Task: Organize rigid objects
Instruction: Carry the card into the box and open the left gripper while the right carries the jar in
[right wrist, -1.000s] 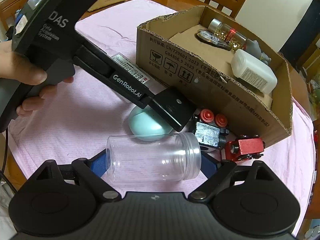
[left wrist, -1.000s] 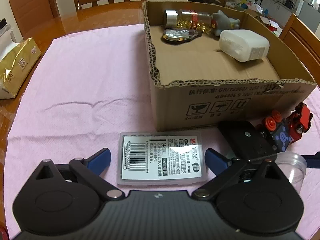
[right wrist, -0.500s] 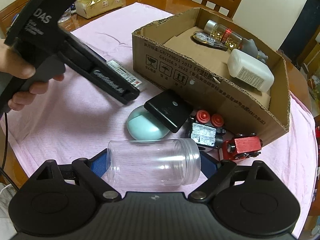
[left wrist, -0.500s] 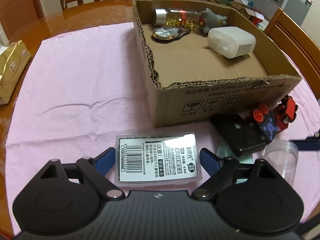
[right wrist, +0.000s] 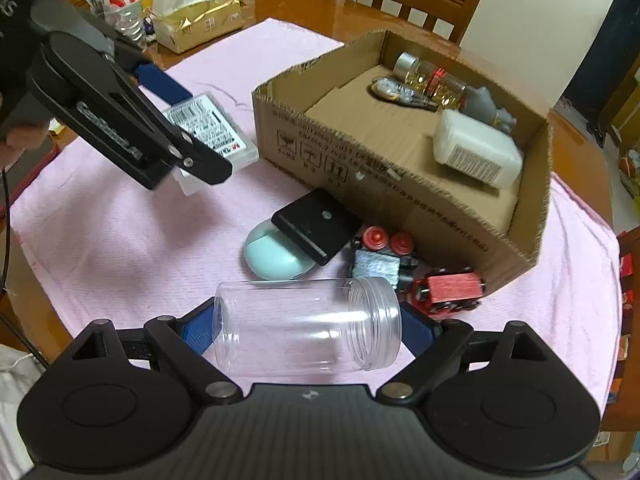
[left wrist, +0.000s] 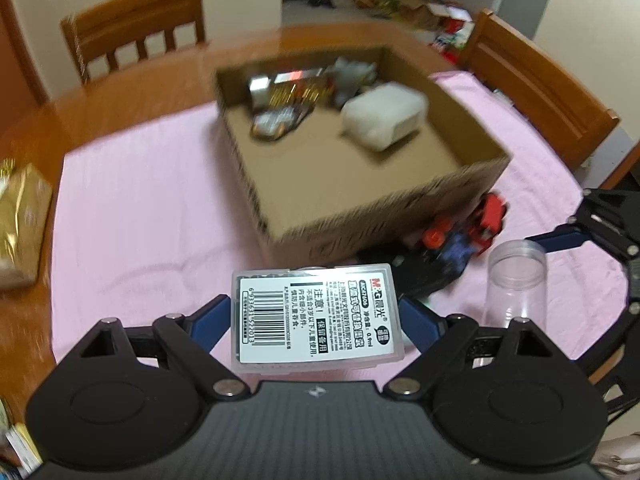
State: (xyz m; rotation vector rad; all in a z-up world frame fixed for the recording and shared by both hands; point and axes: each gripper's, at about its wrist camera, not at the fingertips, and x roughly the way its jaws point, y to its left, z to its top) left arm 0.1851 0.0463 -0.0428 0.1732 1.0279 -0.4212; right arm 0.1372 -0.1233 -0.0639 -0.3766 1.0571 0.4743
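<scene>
L gripper (left wrist: 316, 316) clamps the labelled case (left wrist: 316, 316), R gripper (right wrist: 308, 330) clamps the clear jar (right wrist: 308, 330), both lifted off the pink cloth (right wrist: 120, 240) near the box (right wrist: 400, 184).

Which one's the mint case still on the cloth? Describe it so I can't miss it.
Start at the cardboard box on the pink cloth. Just outside its near wall, a black block lies partly on top of the mint case. It is the only rounded, pale green thing there; the toys beside it are red and black.

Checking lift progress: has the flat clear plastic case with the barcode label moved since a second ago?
Yes. The clear plastic case has risen off the pink cloth, held in the left gripper.
</scene>
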